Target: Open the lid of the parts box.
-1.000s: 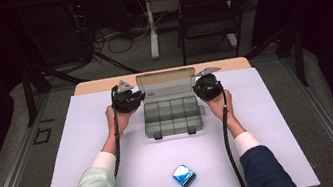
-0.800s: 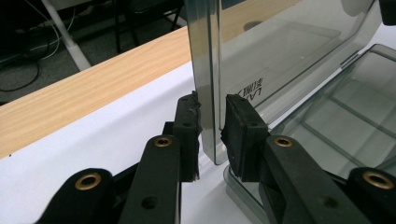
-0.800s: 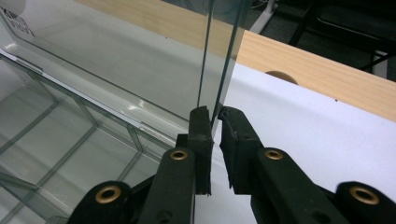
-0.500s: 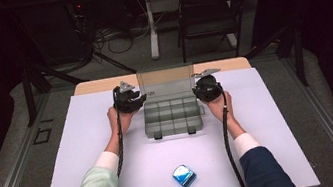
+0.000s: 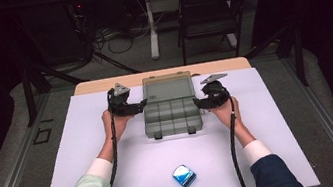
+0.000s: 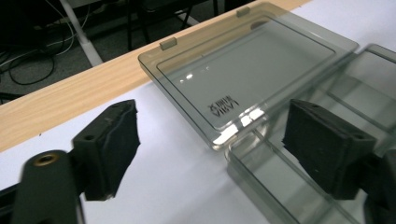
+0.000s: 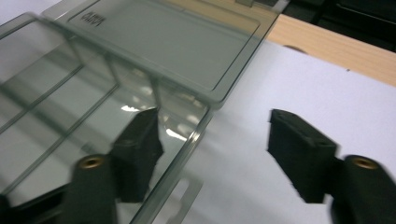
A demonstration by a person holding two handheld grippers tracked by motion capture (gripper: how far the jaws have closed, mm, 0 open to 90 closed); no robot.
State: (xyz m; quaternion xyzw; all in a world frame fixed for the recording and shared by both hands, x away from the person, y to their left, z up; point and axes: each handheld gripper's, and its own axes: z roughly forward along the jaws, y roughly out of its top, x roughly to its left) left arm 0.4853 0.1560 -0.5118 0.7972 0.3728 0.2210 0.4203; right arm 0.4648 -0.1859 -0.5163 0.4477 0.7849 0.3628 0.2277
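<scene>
At the far middle of the worktop (image 5: 118,182) the left gripper (image 5: 142,105) sits at the left side of a clear grey compartment box (image 5: 173,117), its jaws having just been opening and now spread wide. In the left gripper view the box's left rim and the near corner of its lid (image 6: 247,74) lie between the jaws, untouched by either pad. The right gripper (image 5: 198,102) is at the box's right side, its jaws likewise just opened and let go; in the right gripper view one jaw stands over the tray inside the wall, the other over the bare white sheet, the wall between them and free.

The lid is swung back and lies flat on the far side of the tray, reaching toward the wooden far edge (image 5: 161,75). The tray's compartments look empty. Near the front edge, well apart from the box, lies a small blue packet (image 5: 184,176). Beyond the worktop stands a dark chair (image 5: 212,10).
</scene>
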